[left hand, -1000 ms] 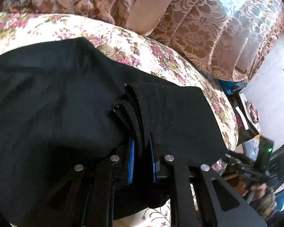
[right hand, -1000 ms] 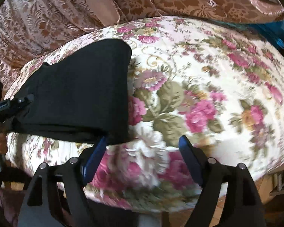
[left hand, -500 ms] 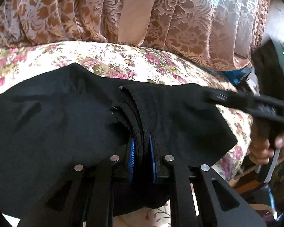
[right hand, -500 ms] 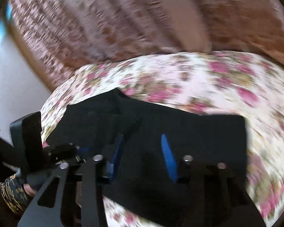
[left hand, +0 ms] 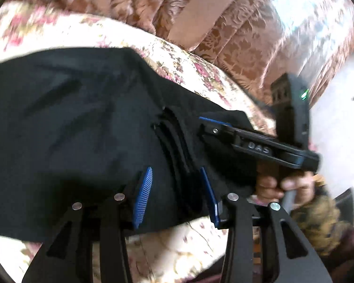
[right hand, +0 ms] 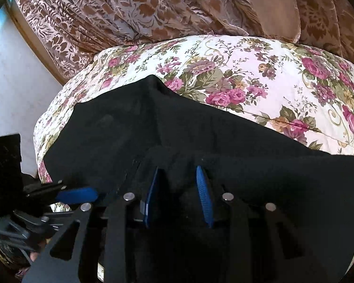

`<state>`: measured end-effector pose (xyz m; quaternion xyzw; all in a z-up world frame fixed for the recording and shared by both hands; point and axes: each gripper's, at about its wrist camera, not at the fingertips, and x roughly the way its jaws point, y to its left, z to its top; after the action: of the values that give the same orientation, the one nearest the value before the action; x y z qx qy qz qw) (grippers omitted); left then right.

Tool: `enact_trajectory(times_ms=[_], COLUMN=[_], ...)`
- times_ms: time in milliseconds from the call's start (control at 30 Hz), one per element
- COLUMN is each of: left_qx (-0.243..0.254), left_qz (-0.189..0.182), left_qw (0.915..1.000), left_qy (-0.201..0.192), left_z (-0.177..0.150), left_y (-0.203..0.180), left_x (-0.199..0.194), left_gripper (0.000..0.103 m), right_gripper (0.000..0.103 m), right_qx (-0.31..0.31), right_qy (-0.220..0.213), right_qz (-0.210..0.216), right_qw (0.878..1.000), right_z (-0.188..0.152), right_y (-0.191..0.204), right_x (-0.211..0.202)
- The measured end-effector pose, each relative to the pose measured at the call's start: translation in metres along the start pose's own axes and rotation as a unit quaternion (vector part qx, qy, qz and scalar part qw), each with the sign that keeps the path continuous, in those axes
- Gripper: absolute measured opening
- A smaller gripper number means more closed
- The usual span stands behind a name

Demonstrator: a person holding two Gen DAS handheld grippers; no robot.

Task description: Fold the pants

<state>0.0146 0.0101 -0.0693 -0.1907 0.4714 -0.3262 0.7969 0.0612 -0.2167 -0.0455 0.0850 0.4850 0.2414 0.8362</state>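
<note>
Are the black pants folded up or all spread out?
Folded, at least partly. Several stacked cloth edges show in the black pants between the open left gripper, on the flowered bed. How many folds, I cannot tell.

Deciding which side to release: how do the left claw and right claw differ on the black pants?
The left claw stands wide open, pads clear of the layered edge of the pants; the right claw has a narrower gap with cloth bunched between its pads, grip unconfirmed. The right claw reaches in crosswise to the left claw. Both work the same pants on the floral bed.
</note>
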Motion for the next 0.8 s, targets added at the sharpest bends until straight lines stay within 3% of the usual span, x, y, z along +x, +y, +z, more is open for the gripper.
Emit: enact_trajectory(times_ms=[100, 233, 533, 667, 733, 767, 800], left_qx=[-0.049, -0.07, -0.11, -0.112, -0.108, -0.097, -0.082], left_qz=[-0.061, -0.092, -0.128, -0.107, -0.1, -0.095, -0.083], left_qw=[0.9969, 0.993, 0.9847, 0.987, 0.9881, 0.9897, 0.9922], left_qy=[0.011, 0.025, 0.042, 0.042, 0.044, 0.044, 0.044], left_z=[-0.004, -0.006, -0.007, -0.003, -0.001, -0.001, -0.001], left_y=[0.01, 0.006, 0.0, -0.001, -0.003, -0.005, -0.008], left_x=[-0.006, -0.002, 0.005, 0.009, 0.013, 0.014, 0.015], left_gripper=[0.041, 0.041, 0.041, 0.041, 0.036, 0.022, 0.015], right_gripper=[0.045, 0.046, 0.044, 0.044, 0.044, 0.044, 0.044], right_qx=[0.005, 0.008, -0.005, -0.028, -0.044, -0.053, -0.058], right_qy=[-0.007, -0.016, -0.038, -0.024, -0.013, -0.006, 0.001], right_qz=[0.009, 0.007, 0.019, 0.022, 0.027, 0.03, 0.032], right_qw=[1.0, 1.0, 0.999, 0.999, 0.999, 0.998, 0.998], right_z=[0.0, -0.002, -0.03, -0.054, -0.064, -0.069, -0.074], right_y=[0.003, 0.008, 0.015, 0.024, 0.03, 0.035, 0.038], right_x=[-0.003, -0.012, -0.056, -0.067, -0.068, -0.066, -0.063])
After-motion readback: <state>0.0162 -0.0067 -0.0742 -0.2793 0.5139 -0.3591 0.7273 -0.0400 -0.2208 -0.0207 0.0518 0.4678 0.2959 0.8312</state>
